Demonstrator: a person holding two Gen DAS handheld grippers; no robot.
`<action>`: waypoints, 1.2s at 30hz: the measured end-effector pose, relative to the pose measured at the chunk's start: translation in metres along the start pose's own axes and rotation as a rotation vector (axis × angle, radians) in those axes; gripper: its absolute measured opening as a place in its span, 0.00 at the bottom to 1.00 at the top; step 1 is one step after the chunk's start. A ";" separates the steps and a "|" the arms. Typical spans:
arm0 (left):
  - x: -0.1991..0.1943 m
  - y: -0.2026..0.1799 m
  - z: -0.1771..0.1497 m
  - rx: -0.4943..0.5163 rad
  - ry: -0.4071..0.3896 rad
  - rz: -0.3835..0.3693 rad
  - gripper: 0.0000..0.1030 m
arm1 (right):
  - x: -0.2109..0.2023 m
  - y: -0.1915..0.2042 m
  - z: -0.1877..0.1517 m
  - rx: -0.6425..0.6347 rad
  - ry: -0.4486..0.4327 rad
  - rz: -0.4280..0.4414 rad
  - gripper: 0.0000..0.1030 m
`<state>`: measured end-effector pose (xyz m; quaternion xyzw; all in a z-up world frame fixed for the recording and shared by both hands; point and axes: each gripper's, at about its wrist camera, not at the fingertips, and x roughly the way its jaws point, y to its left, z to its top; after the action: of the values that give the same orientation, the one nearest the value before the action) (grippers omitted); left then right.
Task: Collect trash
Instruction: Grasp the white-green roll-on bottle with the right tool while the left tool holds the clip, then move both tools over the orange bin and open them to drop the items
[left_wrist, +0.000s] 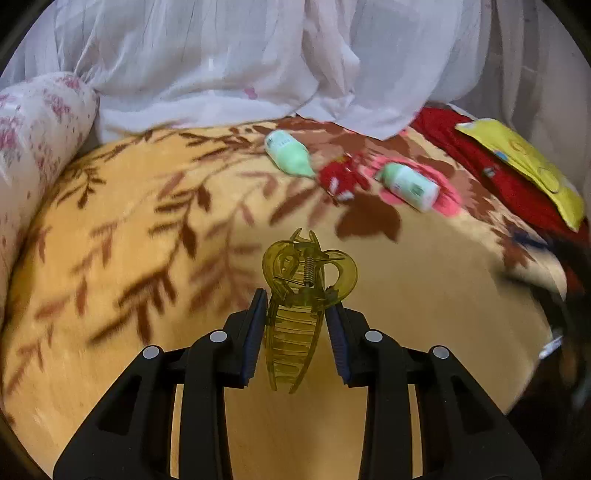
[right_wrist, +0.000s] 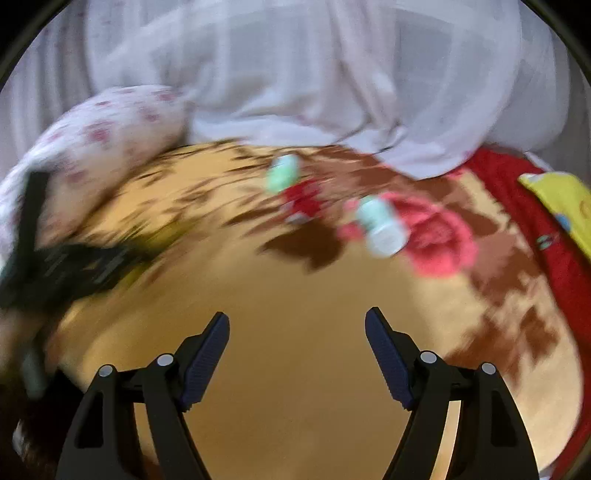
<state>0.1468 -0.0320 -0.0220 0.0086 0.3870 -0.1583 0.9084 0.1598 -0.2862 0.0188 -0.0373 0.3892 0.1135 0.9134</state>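
Observation:
My left gripper (left_wrist: 295, 314) is shut on a translucent yellow-green hair claw clip (left_wrist: 301, 299) and holds it above the yellow leaf-patterned blanket (left_wrist: 129, 258). Two small green-and-white bottles lie on the blanket ahead: one at the back (left_wrist: 290, 153) and one to the right on a pink flower patch (left_wrist: 410, 184). A crumpled red wrapper (left_wrist: 341, 179) lies between them. My right gripper (right_wrist: 297, 332) is open and empty over the blanket (right_wrist: 295, 314). The right wrist view is blurred and shows both bottles (right_wrist: 282, 173) (right_wrist: 382, 227) and the red wrapper (right_wrist: 303, 201).
A white sheer curtain (left_wrist: 240, 59) hangs behind the bed. A floral bolster pillow (left_wrist: 33, 133) lies at the left. A red cloth (left_wrist: 498, 173) with a yellow packet (left_wrist: 532, 162) on it lies at the right. A dark blurred shape (right_wrist: 62, 262) sits at the right wrist view's left.

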 end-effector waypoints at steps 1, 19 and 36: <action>-0.004 -0.001 -0.006 -0.003 0.004 -0.010 0.31 | 0.010 -0.006 0.009 0.004 0.014 -0.024 0.72; -0.031 0.005 -0.048 -0.009 0.027 -0.044 0.31 | 0.142 -0.047 0.077 0.026 0.213 -0.155 0.48; -0.078 -0.034 -0.093 0.055 0.078 -0.158 0.31 | -0.044 0.016 -0.015 -0.035 0.017 0.032 0.46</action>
<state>0.0207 -0.0296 -0.0285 0.0090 0.4170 -0.2396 0.8767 0.1157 -0.2805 0.0401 -0.0479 0.3957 0.1346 0.9072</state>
